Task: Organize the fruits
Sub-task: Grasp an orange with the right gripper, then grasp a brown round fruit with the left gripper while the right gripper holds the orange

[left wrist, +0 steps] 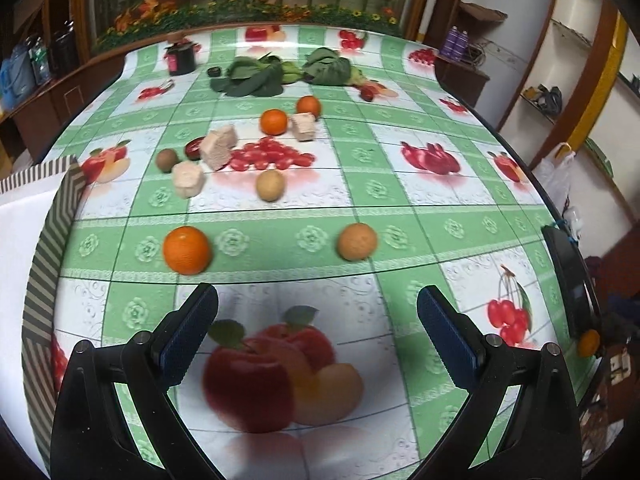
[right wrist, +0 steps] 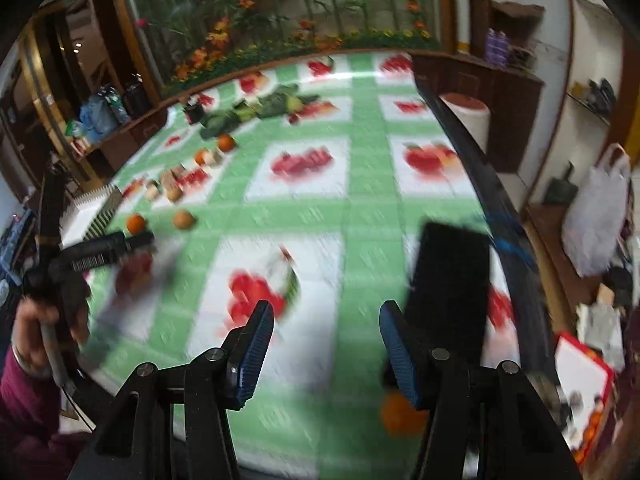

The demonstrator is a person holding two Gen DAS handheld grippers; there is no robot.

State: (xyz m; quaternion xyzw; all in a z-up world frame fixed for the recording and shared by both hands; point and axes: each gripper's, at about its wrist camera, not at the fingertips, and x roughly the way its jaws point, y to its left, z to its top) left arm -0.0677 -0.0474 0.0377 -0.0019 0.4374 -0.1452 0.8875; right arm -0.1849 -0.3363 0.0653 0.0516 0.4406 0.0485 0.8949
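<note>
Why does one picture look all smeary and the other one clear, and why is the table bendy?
Right wrist view: motion blur smears the tablecloth and the fruit prints. Left wrist view: mostly sharp, the orange looks crisp, with white glare on the cloth's far edge. Both views: the fisheye lens curves the straight table edges.

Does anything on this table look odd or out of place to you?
Yes: an orange sits at the table's very edge beside a dark flat object, far from the other fruit, where it could roll off. Pale blocks lie scattered among that fruit too.
</note>
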